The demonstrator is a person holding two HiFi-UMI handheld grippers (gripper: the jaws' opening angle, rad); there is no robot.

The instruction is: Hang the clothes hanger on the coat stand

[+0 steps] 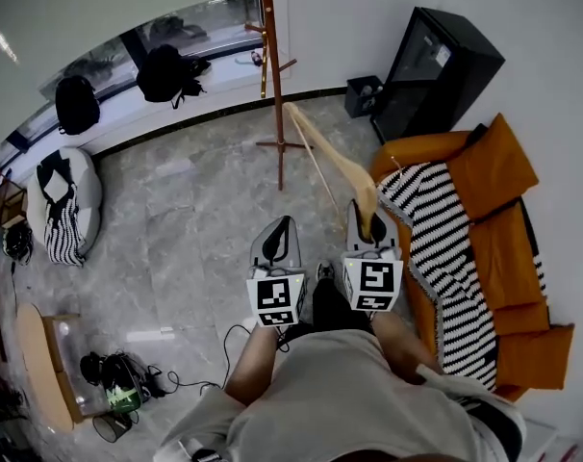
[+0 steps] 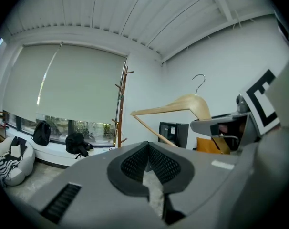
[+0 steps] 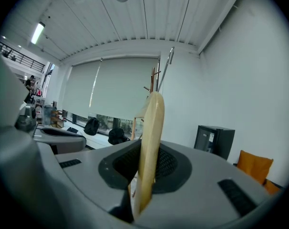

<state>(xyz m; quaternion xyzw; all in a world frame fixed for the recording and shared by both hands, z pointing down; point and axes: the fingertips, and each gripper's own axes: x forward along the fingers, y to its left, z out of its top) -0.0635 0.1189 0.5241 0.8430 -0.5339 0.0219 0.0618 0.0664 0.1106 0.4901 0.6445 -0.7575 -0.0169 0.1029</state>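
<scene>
A pale wooden clothes hanger [image 1: 332,162] with a metal hook [image 2: 198,83] is clamped at one end in my right gripper [image 1: 367,229], which is shut on it; in the right gripper view the hanger [image 3: 150,147] stands upright between the jaws. The wooden coat stand [image 1: 272,75] rises ahead on the floor, apart from the hanger's far tip; the same coat stand [image 2: 120,106] shows before the window in the left gripper view. My left gripper [image 1: 277,242] is beside the right one, shut and empty, with its pads [image 2: 147,163] meeting.
An orange sofa [image 1: 508,248] with a black-and-white striped cloth [image 1: 445,258] stands at the right. A black cabinet [image 1: 434,70] is behind it by the wall. Two black bags [image 1: 166,70] lie on the window ledge, a beanbag [image 1: 65,205] at the left.
</scene>
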